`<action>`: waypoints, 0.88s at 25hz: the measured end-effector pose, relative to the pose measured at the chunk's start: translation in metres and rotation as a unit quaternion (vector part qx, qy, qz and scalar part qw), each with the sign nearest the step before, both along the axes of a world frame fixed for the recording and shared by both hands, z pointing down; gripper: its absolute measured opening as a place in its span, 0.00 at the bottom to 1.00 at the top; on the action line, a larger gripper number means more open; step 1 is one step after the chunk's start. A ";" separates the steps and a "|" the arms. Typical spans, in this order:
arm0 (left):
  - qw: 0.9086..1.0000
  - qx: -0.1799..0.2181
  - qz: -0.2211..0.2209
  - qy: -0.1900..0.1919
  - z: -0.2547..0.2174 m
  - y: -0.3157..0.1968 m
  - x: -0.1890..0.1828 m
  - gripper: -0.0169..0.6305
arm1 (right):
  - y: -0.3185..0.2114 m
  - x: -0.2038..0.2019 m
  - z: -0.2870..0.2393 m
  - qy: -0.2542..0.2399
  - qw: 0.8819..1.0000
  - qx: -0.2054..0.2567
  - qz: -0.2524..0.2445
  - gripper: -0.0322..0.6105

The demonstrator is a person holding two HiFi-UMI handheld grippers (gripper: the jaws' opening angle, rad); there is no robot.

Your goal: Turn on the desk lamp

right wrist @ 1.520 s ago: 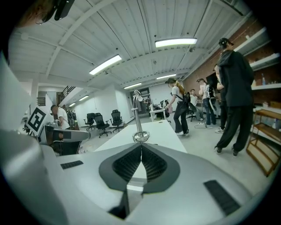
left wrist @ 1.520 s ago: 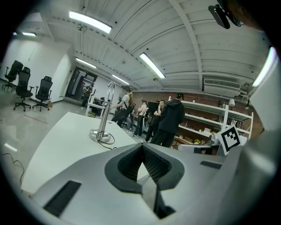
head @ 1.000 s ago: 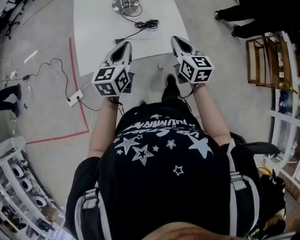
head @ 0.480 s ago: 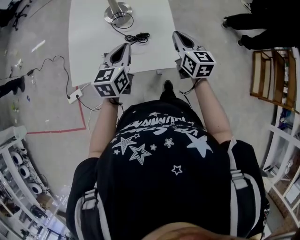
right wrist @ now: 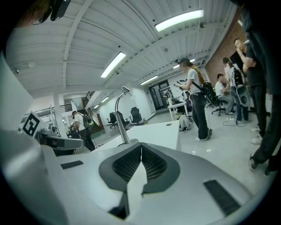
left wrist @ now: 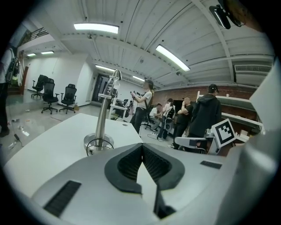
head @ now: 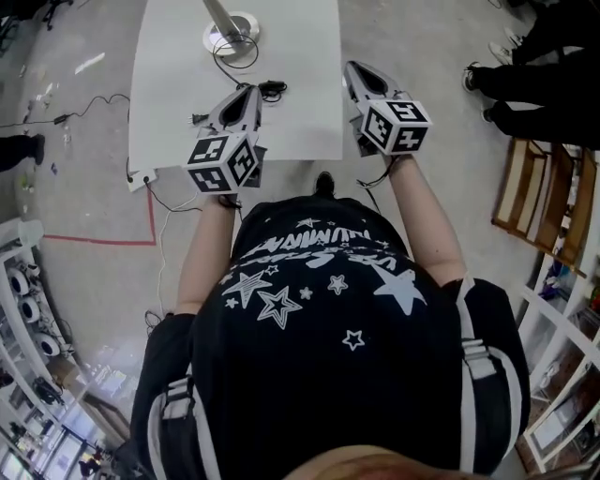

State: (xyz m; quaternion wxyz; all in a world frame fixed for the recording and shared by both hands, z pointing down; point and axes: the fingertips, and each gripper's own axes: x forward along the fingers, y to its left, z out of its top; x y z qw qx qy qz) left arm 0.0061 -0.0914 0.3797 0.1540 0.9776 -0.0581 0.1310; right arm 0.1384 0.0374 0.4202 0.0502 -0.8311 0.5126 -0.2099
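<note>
Beyond the left tongs (head: 250, 91) stands the lamp (head: 226, 26).

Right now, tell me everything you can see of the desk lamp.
The desk lamp looks like polished silver metal. It has a round flat base, a slim upright pole and a neck that curves over to a small head. It stands at the far end of the white table. A black cord loops by the base and trails across the tabletop. No glow shows from the head, and nothing else touches the lamp.
</note>
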 end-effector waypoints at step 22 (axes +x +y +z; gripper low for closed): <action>1.000 -0.003 0.000 -0.016 0.017 -0.010 0.010 0.04 | -0.053 -0.004 0.009 0.002 0.998 -0.025 -0.065 0.06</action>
